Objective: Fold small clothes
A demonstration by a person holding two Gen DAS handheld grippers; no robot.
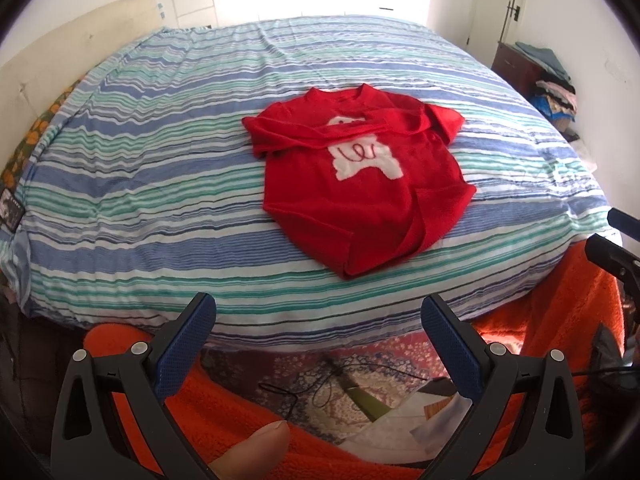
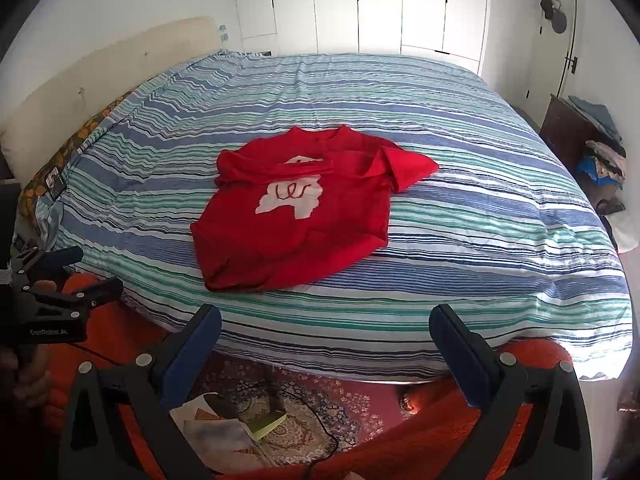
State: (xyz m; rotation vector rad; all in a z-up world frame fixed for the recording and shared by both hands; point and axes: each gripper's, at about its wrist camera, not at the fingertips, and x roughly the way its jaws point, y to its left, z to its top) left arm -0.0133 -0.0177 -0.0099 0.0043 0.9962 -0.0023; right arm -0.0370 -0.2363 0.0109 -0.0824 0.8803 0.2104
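Observation:
A small red sweater with a white patch on its chest lies on the striped bedspread, its sleeves folded across the front and its lower right corner turned in. It also shows in the right wrist view. My left gripper is open and empty, held off the bed's near edge, well short of the sweater. My right gripper is open and empty too, also before the near edge. The left gripper shows at the far left of the right wrist view.
The bed fills both views, with a cream headboard on the left. A dark cabinet with stacked clothes stands at the right. Below lie an orange fleece, a patterned rug, papers and a black cable.

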